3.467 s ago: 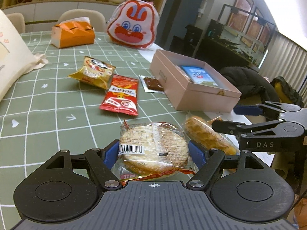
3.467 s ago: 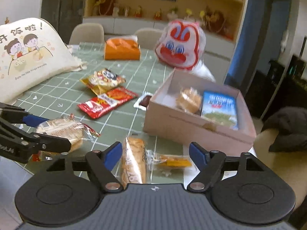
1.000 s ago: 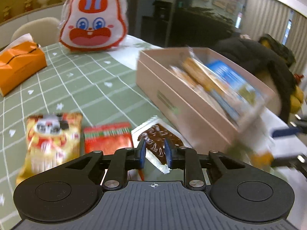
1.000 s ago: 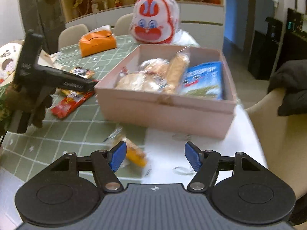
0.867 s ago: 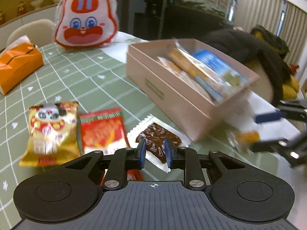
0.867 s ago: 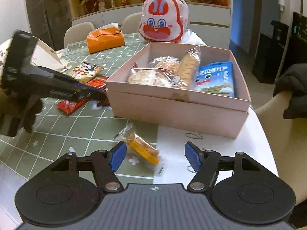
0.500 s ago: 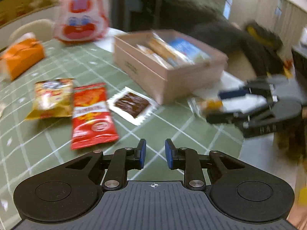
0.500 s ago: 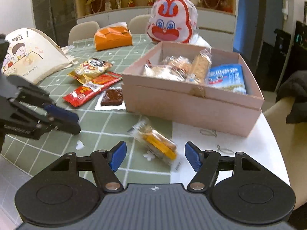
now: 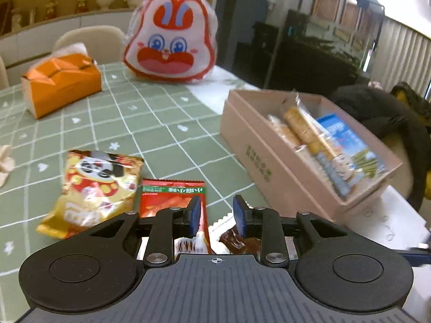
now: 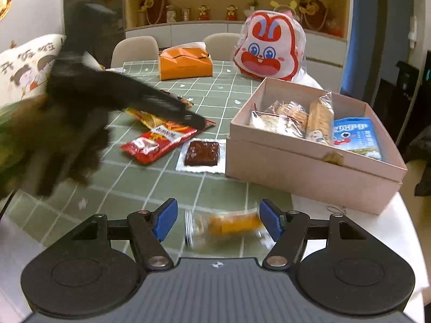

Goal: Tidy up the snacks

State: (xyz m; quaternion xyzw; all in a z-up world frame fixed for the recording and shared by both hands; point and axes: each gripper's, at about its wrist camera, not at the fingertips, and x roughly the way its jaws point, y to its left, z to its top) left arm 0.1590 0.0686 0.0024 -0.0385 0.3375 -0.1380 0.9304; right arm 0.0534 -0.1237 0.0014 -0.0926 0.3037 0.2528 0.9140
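Box [image 10: 309, 169] on the green table [image 10: 167, 172] already holds several snacks. Right gripper [image 10: 218, 220] hangs spread wide around the orange bar [image 10: 229, 224]; it should close squarely across the wrapper. Left gripper [image 9: 216, 212], fingers narrowly parted and grasping nothing, hovers over the red packet [image 9: 167, 196] and brownie [image 10: 202, 153]. Motion blurs the bar.

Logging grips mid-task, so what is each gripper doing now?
Left gripper: nearly closed, holding nothing.
Right gripper: open, straddling the orange snack.
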